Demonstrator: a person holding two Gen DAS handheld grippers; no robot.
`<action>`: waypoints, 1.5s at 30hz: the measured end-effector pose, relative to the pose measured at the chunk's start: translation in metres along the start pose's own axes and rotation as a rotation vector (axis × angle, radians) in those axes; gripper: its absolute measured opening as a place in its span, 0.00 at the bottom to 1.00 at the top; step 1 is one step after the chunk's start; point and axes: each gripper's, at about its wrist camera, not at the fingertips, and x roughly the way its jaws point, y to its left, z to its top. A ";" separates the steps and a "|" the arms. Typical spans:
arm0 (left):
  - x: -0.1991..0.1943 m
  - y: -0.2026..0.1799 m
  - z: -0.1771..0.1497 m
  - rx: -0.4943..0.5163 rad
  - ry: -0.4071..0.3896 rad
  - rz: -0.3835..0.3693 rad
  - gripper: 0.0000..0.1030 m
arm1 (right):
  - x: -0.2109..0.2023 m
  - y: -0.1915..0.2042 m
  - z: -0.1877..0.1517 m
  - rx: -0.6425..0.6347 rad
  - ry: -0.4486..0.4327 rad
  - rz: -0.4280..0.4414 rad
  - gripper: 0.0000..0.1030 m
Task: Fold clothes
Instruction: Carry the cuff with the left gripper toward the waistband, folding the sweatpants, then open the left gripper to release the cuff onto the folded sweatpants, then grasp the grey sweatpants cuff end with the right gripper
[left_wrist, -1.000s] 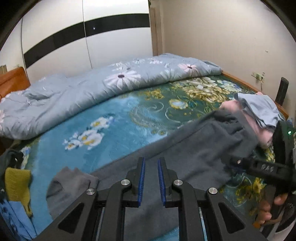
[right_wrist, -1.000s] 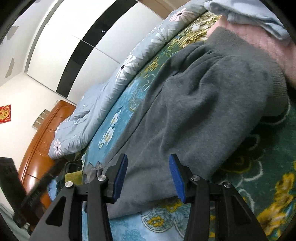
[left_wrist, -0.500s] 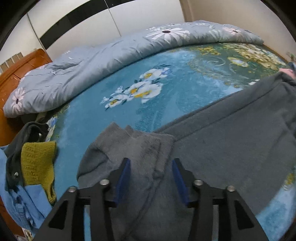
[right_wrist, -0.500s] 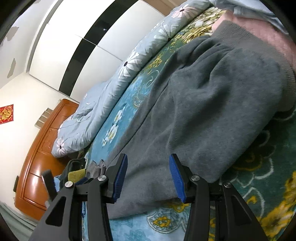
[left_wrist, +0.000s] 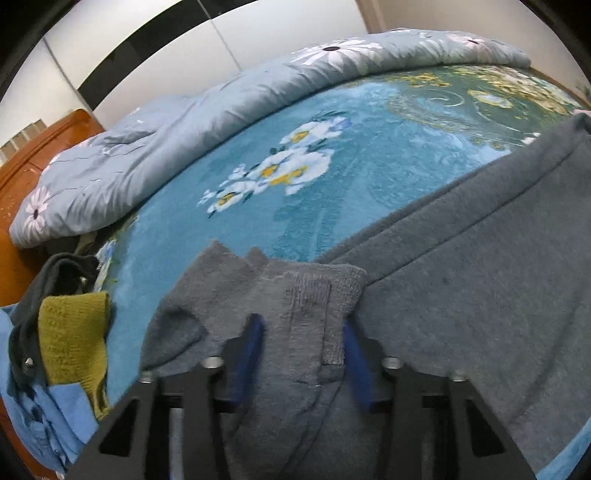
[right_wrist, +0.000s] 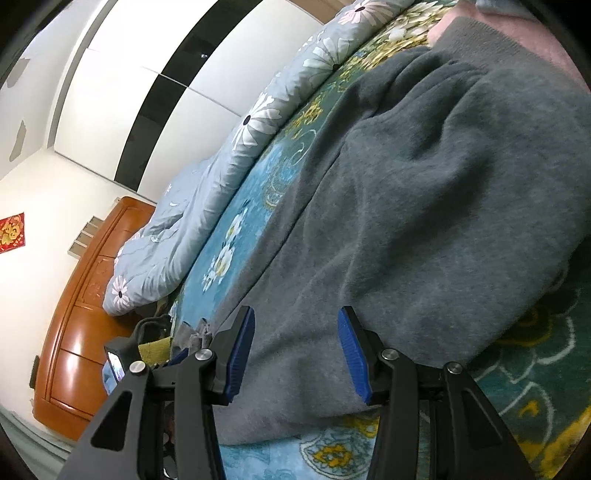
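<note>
The bed (left_wrist: 362, 166), covered in a blue and green floral blanket, fills both views and serves as the landmark. Along its far side lies a rolled grey-blue quilt (left_wrist: 229, 107) printed with daisies, and beyond that a white wardrobe (right_wrist: 122, 88) with a black band. An orange wooden headboard (right_wrist: 77, 332) stands at the bed's left end. Spread across the near side of the bed is a grey sweatshirt (right_wrist: 424, 206), its body lying mostly flat with some soft wrinkles toward the right end, where it seems to ride up on something pink, though the lens edge makes that hard to judge. At the bed's left end sits a small heap of clothes (left_wrist: 55, 354), blue, mustard and dark. The left gripper (left_wrist: 301, 360) is low over the sweatshirt's ribbed cuff (left_wrist: 314, 295), jaws spread apart on either side of the bunched sleeve, not pinching it. The right gripper (right_wrist: 297, 358) hovers over the sweatshirt's near edge, jaws likewise released, holding nothing.
</note>
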 end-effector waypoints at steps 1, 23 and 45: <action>-0.001 0.003 0.000 -0.017 -0.003 -0.010 0.32 | 0.000 0.000 0.000 -0.001 0.000 0.001 0.47; -0.135 -0.047 0.022 -0.047 -0.280 -0.466 0.19 | -0.016 -0.003 0.003 0.020 -0.060 0.018 0.47; -0.073 0.018 -0.028 -0.286 -0.026 -0.253 0.59 | 0.045 0.033 -0.019 -0.123 0.180 0.135 0.54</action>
